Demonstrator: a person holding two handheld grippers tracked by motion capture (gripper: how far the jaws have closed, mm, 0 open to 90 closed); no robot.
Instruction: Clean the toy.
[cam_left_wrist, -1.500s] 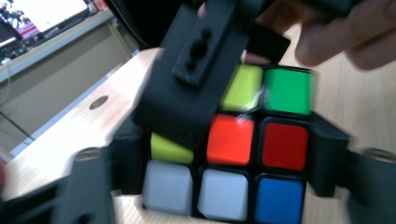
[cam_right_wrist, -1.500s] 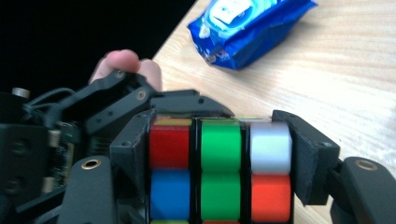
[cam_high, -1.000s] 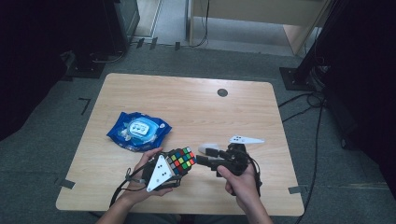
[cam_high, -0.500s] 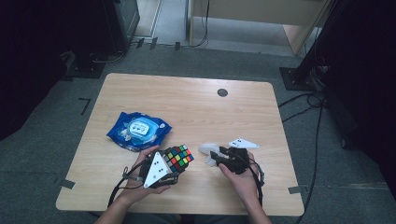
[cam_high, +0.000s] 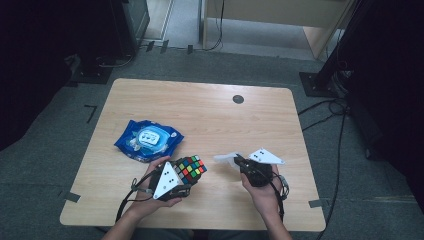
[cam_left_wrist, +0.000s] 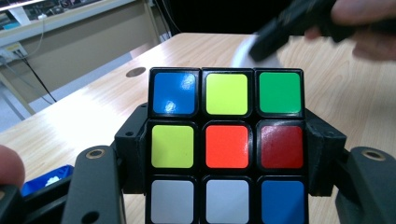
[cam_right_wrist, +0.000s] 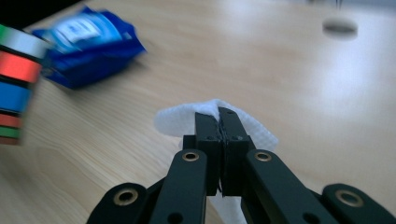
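A scrambled colour cube (cam_high: 191, 168) is gripped between the jaws of my left gripper (cam_high: 184, 176), just above the table's near edge. In the left gripper view the cube (cam_left_wrist: 226, 144) shows blue, yellow and green squares on top, with a black jaw pressed against each side. My right gripper (cam_right_wrist: 220, 122) has just been closing and is now shut on a white wipe (cam_right_wrist: 175, 120) pinched between its pads. In the high view the wipe (cam_high: 225, 158) sticks out of the right gripper (cam_high: 237, 161), a short way right of the cube.
A blue pack of wet wipes (cam_high: 148, 139) lies on the wooden table (cam_high: 210, 115) left of the middle, behind the cube. A round dark cable hole (cam_high: 238, 99) sits at the far middle. Cables trail off the near edge and across the floor on the right.
The right gripper's jaws have come together on the white wipe, and that hand has sunk slightly toward the table. The left hand and the cube have stayed put.
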